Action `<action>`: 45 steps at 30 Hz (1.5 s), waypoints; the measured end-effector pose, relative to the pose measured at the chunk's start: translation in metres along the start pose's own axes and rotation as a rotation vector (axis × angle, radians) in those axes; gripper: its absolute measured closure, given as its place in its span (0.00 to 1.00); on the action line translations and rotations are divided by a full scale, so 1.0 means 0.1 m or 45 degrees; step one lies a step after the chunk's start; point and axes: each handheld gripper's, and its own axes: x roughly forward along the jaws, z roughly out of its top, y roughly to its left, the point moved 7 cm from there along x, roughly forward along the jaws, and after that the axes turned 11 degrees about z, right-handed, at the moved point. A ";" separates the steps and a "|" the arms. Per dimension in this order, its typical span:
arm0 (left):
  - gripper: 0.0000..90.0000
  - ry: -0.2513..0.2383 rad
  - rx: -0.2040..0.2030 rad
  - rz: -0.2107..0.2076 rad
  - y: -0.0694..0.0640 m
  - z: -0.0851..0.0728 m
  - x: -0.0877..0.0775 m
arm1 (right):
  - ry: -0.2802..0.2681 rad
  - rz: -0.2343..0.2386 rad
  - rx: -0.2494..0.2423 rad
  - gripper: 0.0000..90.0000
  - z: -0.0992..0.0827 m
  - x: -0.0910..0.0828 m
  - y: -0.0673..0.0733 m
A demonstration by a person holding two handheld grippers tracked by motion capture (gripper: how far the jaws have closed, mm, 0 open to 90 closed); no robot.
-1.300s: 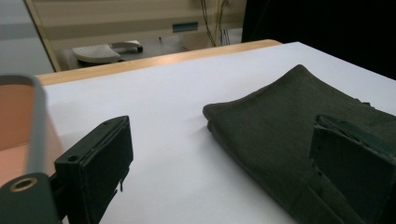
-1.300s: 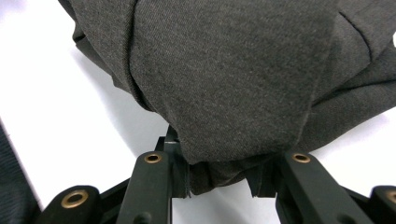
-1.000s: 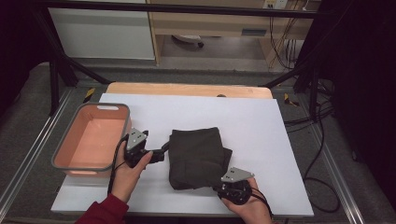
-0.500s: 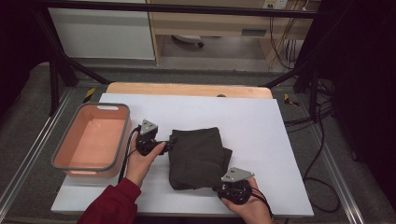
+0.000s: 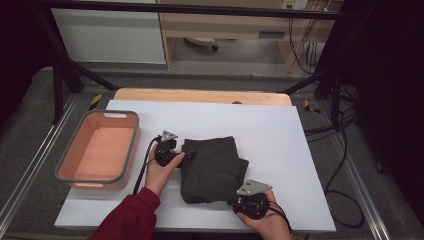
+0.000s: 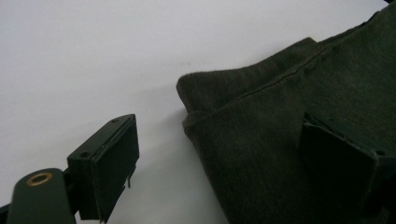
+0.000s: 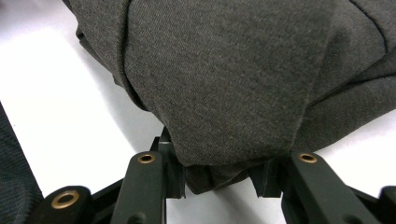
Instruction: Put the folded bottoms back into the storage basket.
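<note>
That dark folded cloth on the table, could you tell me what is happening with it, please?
A person is working the folded dark cloth on the white table with two handheld grippers. The right gripper has fabric bunched between its jaws at the cloth's near edge. The left gripper is open at the cloth's left corner. A pink bin sits at the left.

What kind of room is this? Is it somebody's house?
Probably not a house. It looks like a lab or workshop set up for recording: a white table inside a black metal frame, loose cables on the floor, and a person working on a folded dark cloth with two handheld grippers.
</note>
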 end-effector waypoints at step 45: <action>0.90 -0.237 -0.025 -0.105 -0.13 0.83 -0.56 | -0.199 -0.016 -0.122 0.74 0.70 -0.15 0.05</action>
